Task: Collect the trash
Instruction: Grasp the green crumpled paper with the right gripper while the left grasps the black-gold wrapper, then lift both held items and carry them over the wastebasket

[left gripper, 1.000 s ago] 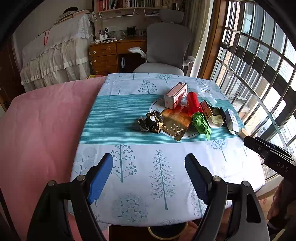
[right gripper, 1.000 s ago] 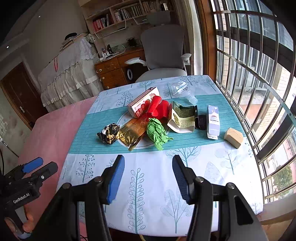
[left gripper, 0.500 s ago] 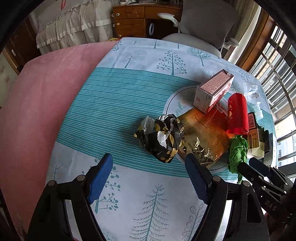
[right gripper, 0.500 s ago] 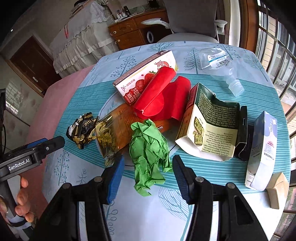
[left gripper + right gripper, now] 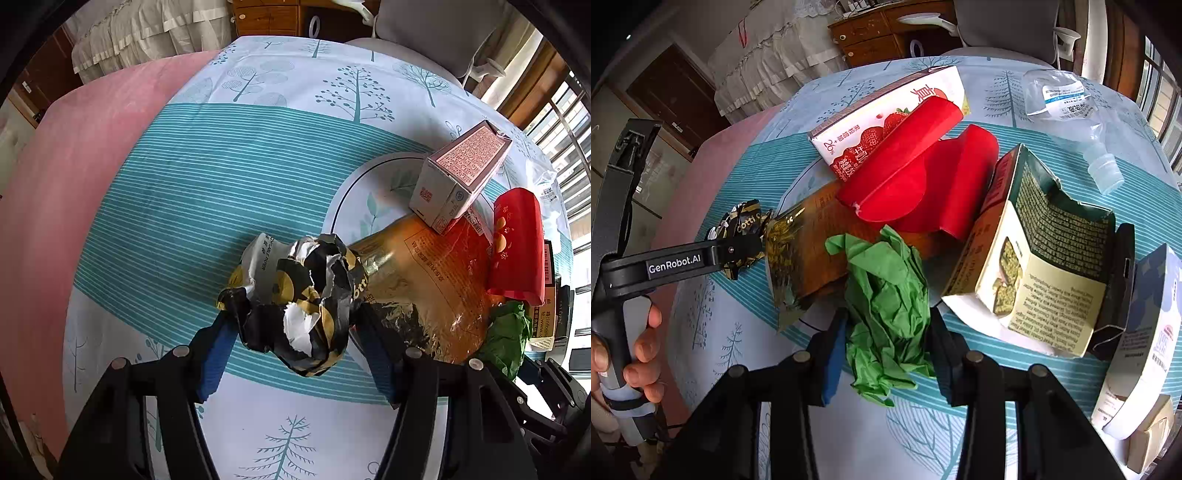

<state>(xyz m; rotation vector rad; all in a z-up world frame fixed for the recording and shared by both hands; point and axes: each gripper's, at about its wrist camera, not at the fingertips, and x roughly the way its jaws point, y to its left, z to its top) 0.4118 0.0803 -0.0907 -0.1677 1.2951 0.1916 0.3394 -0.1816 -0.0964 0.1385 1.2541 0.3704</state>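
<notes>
My left gripper [image 5: 295,321] points steeply down at the tablecloth [image 5: 192,177], and its jaws are closing with the crumpled black-and-gold wrapper [image 5: 303,306] between them; the blue pads sit right against its sides, though I cannot tell if they press yet. My right gripper [image 5: 886,339] is closing too, with the crumpled green paper [image 5: 886,302] between its jaws, the pads at its flanks.

Taking the red envelope [image 5: 916,177] as landmark: the green paper lies just below it, its long axis running from the envelope toward my gripper. The black-and-gold wrapper lies to its left, past the golden foil bag [image 5: 809,243], whose long axis runs from the envelope out toward that wrapper. The strawberry carton [image 5: 886,114] lies on its side behind the envelope, touching it. The torn-open box [image 5: 1045,258] lies just right of the envelope; its mouth gapes upward, and I see nothing inside but printed walls. The clear bottle [image 5: 1071,114] lies well right and behind, cap pointing away from the envelope.
</notes>
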